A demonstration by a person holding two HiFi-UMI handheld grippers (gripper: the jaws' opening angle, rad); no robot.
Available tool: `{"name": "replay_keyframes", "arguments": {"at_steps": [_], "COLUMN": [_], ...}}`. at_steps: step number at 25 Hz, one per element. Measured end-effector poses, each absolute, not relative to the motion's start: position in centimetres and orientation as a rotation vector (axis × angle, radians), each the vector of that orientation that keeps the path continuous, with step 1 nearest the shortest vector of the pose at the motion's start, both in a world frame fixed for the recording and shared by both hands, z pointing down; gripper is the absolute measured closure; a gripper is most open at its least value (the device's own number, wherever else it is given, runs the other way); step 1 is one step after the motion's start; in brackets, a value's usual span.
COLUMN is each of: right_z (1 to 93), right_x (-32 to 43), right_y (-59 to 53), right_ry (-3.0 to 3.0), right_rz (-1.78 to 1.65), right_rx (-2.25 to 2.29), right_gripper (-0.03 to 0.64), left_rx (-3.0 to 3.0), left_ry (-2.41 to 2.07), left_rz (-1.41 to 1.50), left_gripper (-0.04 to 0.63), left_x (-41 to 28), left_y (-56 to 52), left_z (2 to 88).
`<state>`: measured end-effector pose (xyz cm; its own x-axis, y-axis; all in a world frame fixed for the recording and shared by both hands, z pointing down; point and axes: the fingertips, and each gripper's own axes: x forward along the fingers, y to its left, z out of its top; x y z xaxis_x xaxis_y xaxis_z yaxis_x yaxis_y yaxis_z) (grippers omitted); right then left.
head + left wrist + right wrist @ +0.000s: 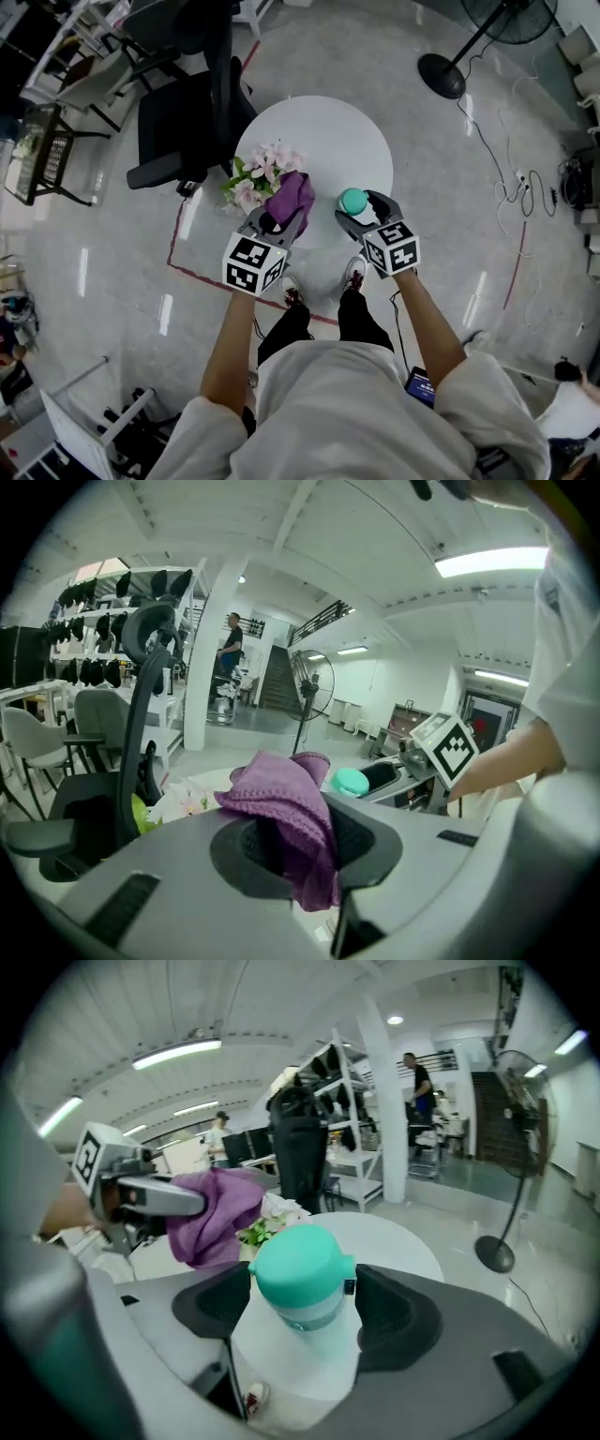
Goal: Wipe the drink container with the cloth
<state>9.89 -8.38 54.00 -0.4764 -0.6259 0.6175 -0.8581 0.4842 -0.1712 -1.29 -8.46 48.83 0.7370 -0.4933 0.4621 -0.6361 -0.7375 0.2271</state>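
My left gripper (pixel 279 223) is shut on a purple cloth (pixel 292 197), which bunches up out of the jaws and hangs down between them (pixel 281 803). It is raised over the near edge of the round white table (pixel 319 131). To its right, my right gripper (pixel 362 212) has its jaws around a white drink bottle with a teal lid (pixel 353 201). In the right gripper view both pads lie against the lid's sides (pixel 302 1279). The cloth (pixel 211 1213) hangs a short way left of the bottle, not touching it.
A bunch of pink and white flowers (pixel 261 173) lies on the table's left side, just beyond the cloth. A black office chair (pixel 183 122) stands at the table's far left. A floor fan (pixel 442 73) and cables are at the right. Red tape marks the floor.
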Motion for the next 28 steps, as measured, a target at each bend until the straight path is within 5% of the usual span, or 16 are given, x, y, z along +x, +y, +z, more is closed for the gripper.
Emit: {"name": "replay_keyframes", "arguments": {"at_steps": [12,28], "right_z": [54.0,53.6], "right_x": [9.1,8.8], "right_y": [-8.3,-8.5], "right_ry": [-2.488,-2.520], "right_rz": [0.346,0.310], "right_rx": [0.270,0.097], "right_gripper": [0.256,0.256], "left_rx": [2.479,2.162], "left_ry": [-0.420,-0.606], "left_rz": [0.221,0.173], "left_gripper": [0.517,0.522], "left_x": [6.3,6.5], "left_y": [-11.5,-13.1], "left_z": [46.5,58.6]}}
